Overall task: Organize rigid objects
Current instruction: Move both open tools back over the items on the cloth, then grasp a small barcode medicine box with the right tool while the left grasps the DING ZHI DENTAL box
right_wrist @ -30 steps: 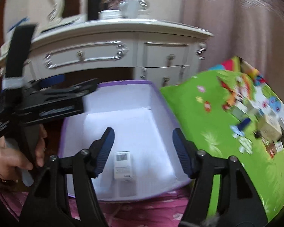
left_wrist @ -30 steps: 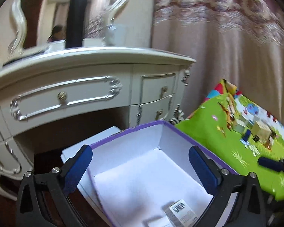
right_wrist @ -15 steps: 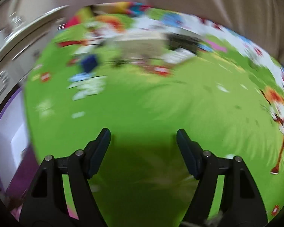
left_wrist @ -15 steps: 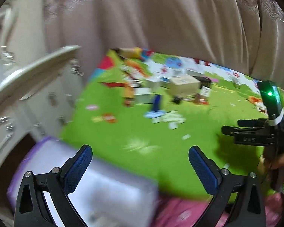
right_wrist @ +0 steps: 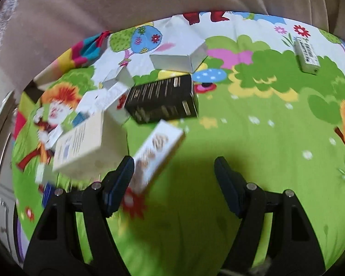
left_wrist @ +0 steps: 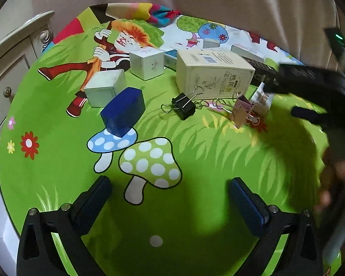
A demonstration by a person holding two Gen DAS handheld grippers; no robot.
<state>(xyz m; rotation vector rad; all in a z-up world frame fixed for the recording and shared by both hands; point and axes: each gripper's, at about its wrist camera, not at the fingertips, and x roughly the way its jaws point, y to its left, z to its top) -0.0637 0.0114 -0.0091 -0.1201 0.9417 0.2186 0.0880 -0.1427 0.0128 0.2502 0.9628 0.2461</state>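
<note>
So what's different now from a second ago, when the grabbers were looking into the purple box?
Both grippers swung away from the purple-edged box and the dresser to the green play mat. The left gripper now faces the blue block and black binder clip; the right gripper is beside a white carton and opened a little wider. Nothing was picked up or dropped: both stayed open and empty.
</note>
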